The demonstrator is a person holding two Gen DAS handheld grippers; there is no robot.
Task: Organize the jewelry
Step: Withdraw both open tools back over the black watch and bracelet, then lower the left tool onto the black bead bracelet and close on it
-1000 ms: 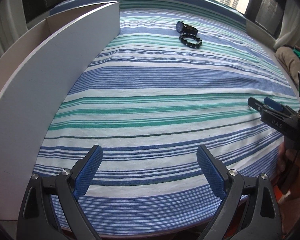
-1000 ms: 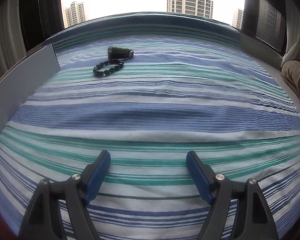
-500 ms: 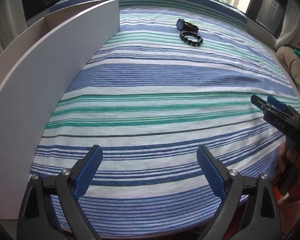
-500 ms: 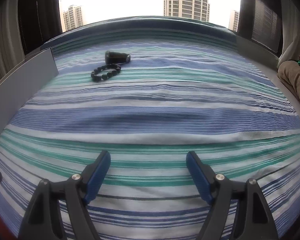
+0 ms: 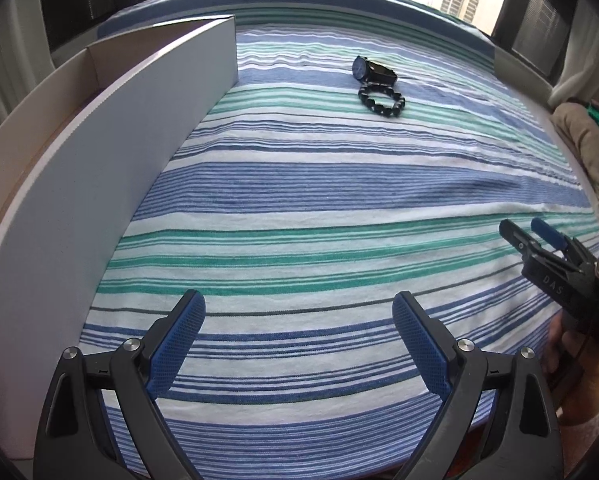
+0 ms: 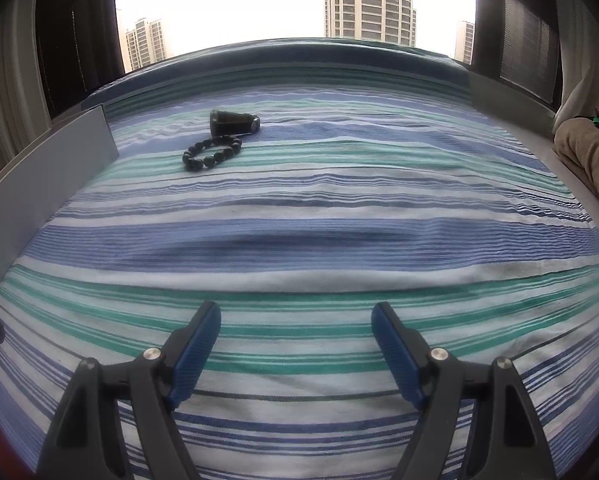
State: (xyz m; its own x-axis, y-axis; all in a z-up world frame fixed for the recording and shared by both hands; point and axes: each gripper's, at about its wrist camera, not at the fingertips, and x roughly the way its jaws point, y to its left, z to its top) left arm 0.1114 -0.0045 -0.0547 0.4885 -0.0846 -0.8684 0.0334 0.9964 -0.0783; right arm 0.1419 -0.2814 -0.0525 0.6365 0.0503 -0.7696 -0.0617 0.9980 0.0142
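A black wristwatch (image 5: 373, 72) and a black bead bracelet (image 5: 382, 100) lie touching each other far ahead on the striped cloth (image 5: 339, 208). They also show in the right wrist view, watch (image 6: 233, 122) and bracelet (image 6: 211, 155). A white open box (image 5: 99, 128) stands along the left. My left gripper (image 5: 299, 320) is open and empty, low over the near cloth. My right gripper (image 6: 295, 332) is open and empty too; it shows at the right edge of the left wrist view (image 5: 539, 240).
The white box's wall (image 6: 47, 168) is at the left of the right wrist view. A beige bundle (image 6: 587, 156) lies at the right edge. A window with towers is behind the table's far edge.
Both views have shifted slightly; the watch and bracelet sit a little lower and nearer in each. Both grippers stay open.
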